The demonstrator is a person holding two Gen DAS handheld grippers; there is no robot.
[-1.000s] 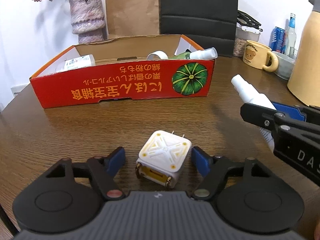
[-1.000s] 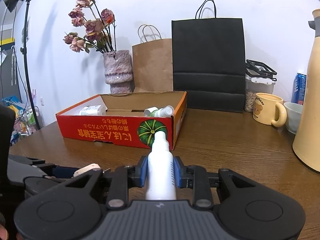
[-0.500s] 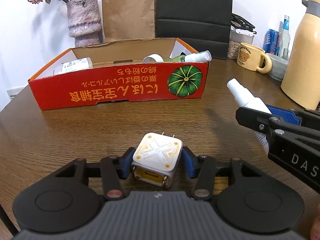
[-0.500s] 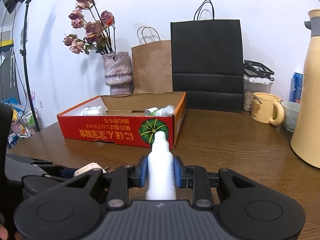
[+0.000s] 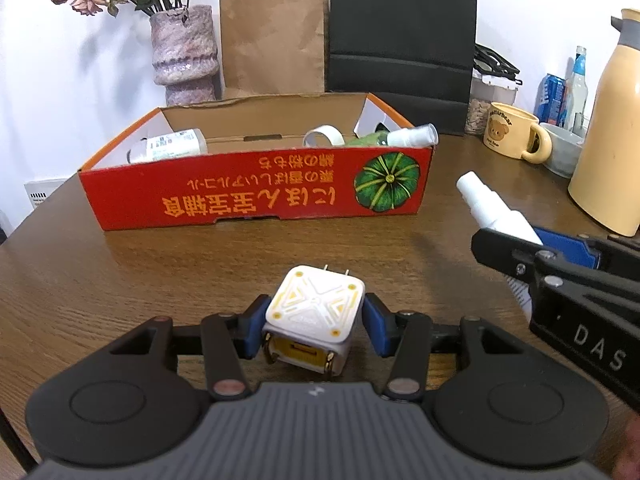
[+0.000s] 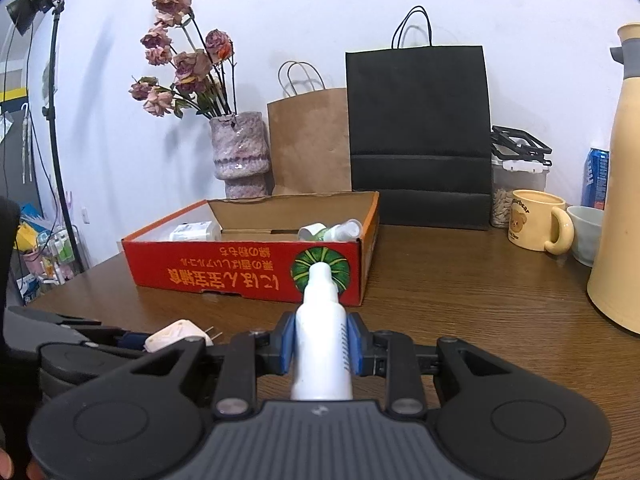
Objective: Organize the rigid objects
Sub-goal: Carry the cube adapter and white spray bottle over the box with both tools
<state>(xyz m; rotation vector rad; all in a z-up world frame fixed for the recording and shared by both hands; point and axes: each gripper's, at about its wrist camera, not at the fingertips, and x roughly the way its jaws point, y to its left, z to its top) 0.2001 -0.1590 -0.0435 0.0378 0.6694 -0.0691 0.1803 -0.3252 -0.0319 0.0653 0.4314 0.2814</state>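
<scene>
A white cube charger (image 5: 314, 312) with yellow markings and metal prongs sits between the blue pads of my left gripper (image 5: 314, 330), which is shut on it just above the brown table (image 5: 120, 280). My right gripper (image 6: 322, 346) is shut on a white spray bottle (image 6: 320, 320) whose nozzle points toward the red cardboard box (image 6: 240, 272). In the left wrist view that bottle (image 5: 492, 208) and the right gripper (image 5: 524, 238) stand at the right. The open red box (image 5: 256, 196) holds several small bottles and a white tape roll (image 5: 324, 136).
Behind the box stand a vase of dried flowers (image 5: 184, 56), a brown paper bag (image 5: 272, 40) and a black bag (image 5: 400, 28). At the right are a yellow bear mug (image 5: 512, 136), a bowl (image 5: 564, 152), a cream thermos jug (image 5: 612, 128) and drink containers.
The left jaws have closed from wide apart onto the cube charger. The right gripper keeps the spray bottle, almost still.
</scene>
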